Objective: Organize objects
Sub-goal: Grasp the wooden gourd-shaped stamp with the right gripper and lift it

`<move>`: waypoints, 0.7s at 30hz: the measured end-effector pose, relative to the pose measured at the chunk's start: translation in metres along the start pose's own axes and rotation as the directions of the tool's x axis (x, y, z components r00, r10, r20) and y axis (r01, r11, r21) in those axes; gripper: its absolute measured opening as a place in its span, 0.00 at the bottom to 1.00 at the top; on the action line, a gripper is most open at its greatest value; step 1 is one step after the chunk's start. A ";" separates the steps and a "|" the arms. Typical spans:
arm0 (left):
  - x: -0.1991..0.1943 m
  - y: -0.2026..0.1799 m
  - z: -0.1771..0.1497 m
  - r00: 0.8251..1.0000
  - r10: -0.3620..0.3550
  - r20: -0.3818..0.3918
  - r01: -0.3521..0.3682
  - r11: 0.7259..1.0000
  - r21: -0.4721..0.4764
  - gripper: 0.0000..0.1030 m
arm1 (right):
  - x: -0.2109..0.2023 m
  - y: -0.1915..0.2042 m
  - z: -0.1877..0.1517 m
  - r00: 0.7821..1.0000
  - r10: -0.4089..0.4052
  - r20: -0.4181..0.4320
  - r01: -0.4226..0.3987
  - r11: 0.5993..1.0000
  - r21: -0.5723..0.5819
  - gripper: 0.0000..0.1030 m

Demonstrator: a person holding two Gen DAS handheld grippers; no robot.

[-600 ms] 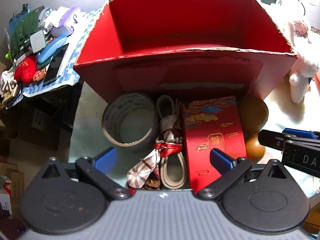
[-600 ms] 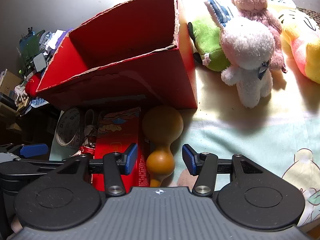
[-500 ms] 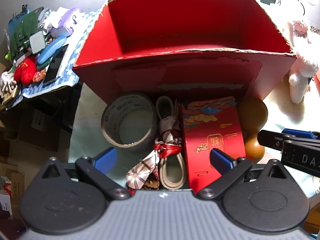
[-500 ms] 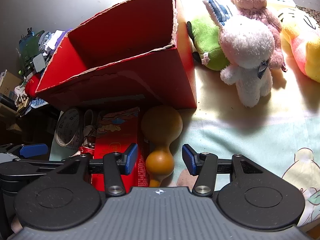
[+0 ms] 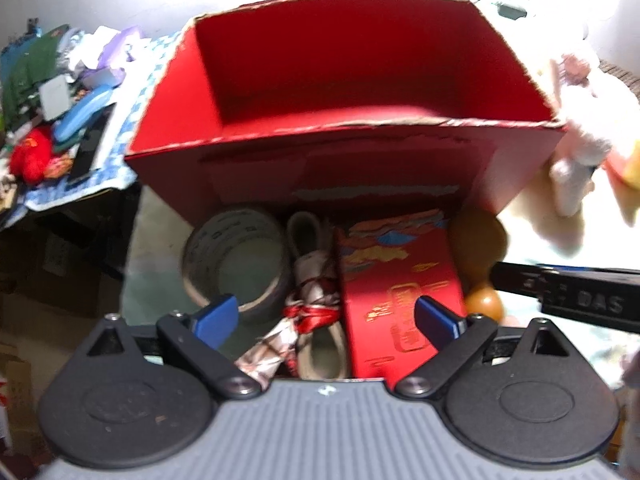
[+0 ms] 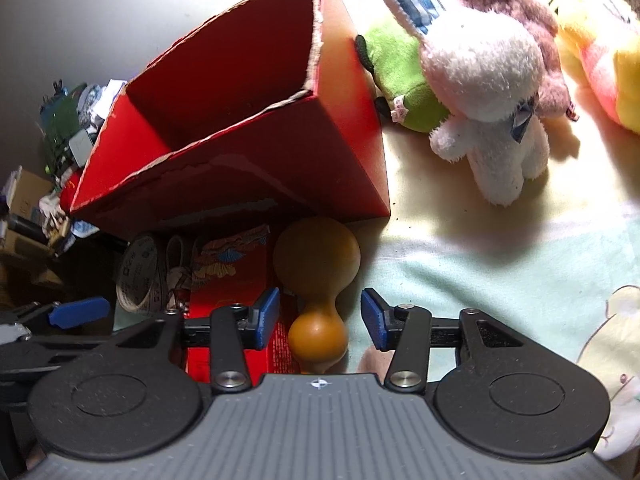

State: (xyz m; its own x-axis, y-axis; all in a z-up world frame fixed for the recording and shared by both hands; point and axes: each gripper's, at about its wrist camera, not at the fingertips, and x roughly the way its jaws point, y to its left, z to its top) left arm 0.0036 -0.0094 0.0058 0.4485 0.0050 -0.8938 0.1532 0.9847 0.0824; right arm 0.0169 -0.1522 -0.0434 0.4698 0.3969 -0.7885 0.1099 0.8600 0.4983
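The red box [image 5: 352, 160] stands open-topped on the pale printed cloth [image 6: 500, 264], and everything you are sorting lies in a row against its near wall. Leftmost in front of the box is the tape roll [image 5: 236, 264], then the tied scarf bundle [image 5: 312, 304], then the flat red packet [image 5: 396, 292], and at the box's near right corner the brown gourd [image 6: 318, 280], its big bulb touching the box wall. Your left gripper [image 5: 326, 316] hangs above that row with its fingers spread wide, one blue pad over the tape roll's rim, the other over the packet, pinching nothing. Your right gripper [image 6: 318, 318] has its fingers spread either side of the gourd's small bulb, with a gap at each pad, so nothing is gripped. To the right of the box sit the white plush rabbit [image 6: 488, 108], a green plush [image 6: 400, 80] and a yellow plush [image 6: 608, 48]. Left of the box lies a cluttered heap [image 5: 60, 108].
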 end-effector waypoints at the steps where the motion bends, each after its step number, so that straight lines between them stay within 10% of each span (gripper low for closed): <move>1: -0.001 0.001 0.000 0.999 -0.031 0.006 0.031 1.000 -0.002 0.90 | 0.002 -0.002 0.001 1.000 0.009 -0.006 -0.009 1.000 0.009 0.47; 21: 0.009 -0.034 0.001 0.893 -0.449 -0.026 0.449 0.886 0.113 0.57 | 0.031 -0.028 0.012 0.978 0.175 -0.111 -0.160 0.978 0.131 0.41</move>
State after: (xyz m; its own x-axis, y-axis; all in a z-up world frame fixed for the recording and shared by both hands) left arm 0.0032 -0.0429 -0.0048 0.3083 -0.4335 -0.8467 0.4365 0.8553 -0.2790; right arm 0.0388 -0.1677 -0.0777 0.3814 0.5742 -0.7245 0.1467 0.7362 0.6607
